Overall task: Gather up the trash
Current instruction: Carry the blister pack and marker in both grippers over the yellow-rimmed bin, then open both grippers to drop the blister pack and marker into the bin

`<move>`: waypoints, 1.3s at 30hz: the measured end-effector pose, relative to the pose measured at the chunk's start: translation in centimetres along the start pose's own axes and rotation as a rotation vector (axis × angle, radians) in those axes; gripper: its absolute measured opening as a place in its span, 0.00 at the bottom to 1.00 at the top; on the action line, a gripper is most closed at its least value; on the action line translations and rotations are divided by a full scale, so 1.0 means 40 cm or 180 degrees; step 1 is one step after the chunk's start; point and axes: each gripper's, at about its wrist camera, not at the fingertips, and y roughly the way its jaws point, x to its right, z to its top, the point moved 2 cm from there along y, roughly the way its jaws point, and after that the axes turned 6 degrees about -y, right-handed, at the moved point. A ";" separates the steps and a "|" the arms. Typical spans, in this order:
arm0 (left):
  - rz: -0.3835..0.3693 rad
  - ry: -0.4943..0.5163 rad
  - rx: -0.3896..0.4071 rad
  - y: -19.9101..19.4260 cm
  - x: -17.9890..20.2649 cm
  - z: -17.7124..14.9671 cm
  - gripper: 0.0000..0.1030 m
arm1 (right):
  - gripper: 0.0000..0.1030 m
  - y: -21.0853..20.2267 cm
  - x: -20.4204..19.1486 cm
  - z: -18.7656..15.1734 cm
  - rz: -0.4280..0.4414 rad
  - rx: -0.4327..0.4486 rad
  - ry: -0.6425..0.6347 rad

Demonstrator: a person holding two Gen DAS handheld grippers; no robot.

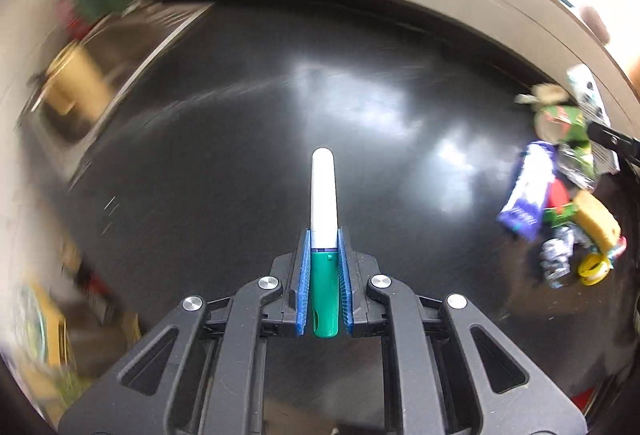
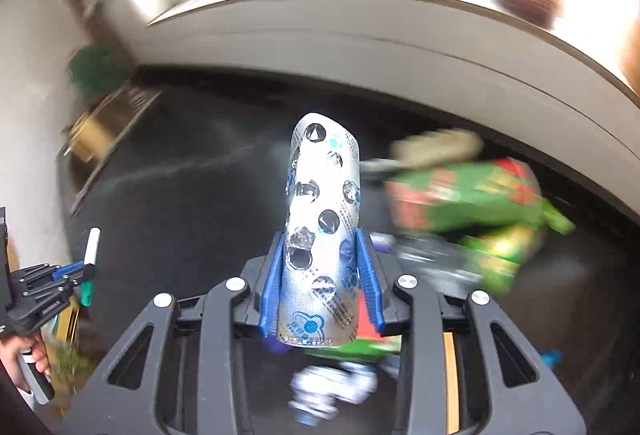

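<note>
Trash heap (image 1: 560,195) (wrappers, sponge) beside left gripper (image 1: 324,259) clutching marker (image 1: 324,219), right gripper (image 2: 320,267) clutching blister pack (image 2: 320,227).

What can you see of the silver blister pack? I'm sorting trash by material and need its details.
The silver blister pack is a foil-backed pill sheet with blue print and a blue flower-like logo near its lower end. Its pockets look punched out and empty, with torn dark holes. It is curled lengthwise into a half-tube and stands roughly upright in the picture, clamped at its lower half between the blue pads of the right hand-held gripper, above the dark countertop.
</note>
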 end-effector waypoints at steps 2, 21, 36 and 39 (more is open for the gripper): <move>0.0102 -0.0261 0.0009 -0.025 -0.086 -0.039 0.12 | 0.34 0.058 -0.143 0.033 0.0236 -0.0096 -0.0329; 0.0544 -0.2175 -0.0244 0.016 -0.627 -0.441 0.12 | 0.35 0.307 -1.174 -0.172 0.1602 -0.0936 -0.2508; 0.0195 -0.3122 -0.0211 0.367 -0.837 -0.630 0.12 | 0.35 0.668 -1.423 -0.469 0.1326 -0.1555 -0.3114; 0.0193 -0.3161 -0.0219 0.400 -0.843 -0.646 0.12 | 0.35 0.713 -1.427 -0.497 0.1290 -0.1636 -0.3103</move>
